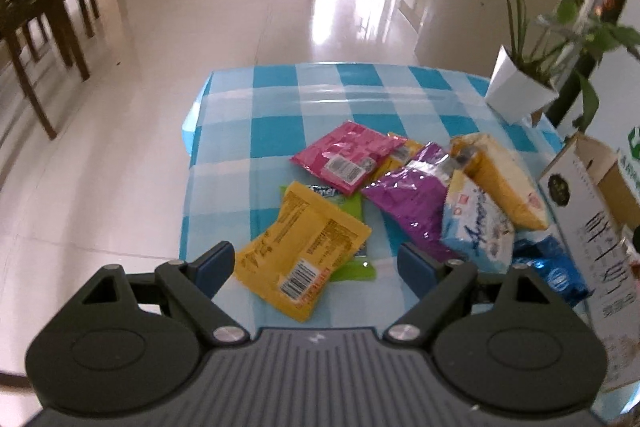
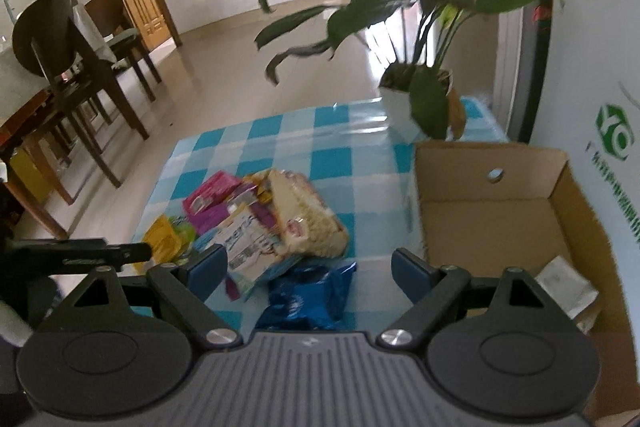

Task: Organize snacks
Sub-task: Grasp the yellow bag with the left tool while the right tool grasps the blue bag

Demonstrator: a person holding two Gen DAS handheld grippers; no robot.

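A pile of snack packets lies on the blue checked tablecloth (image 1: 280,99). In the left wrist view my left gripper (image 1: 316,269) is open and empty, just above a yellow packet (image 1: 304,251) that lies on a green one (image 1: 352,211). Beyond are a pink packet (image 1: 348,155), a purple one (image 1: 412,195), a white-blue one (image 1: 476,227), a yellow cracker pack (image 1: 504,183) and a blue packet (image 1: 552,267). In the right wrist view my right gripper (image 2: 310,269) is open and empty above the blue packet (image 2: 308,299), left of an open cardboard box (image 2: 500,223).
A potted plant in a white pot (image 1: 516,87) stands at the table's far right corner; it also shows in the right wrist view (image 2: 404,103). The box holds a white paper item (image 2: 564,283). Wooden chairs (image 2: 76,67) stand on the tiled floor to the left. The table's left edge is close.
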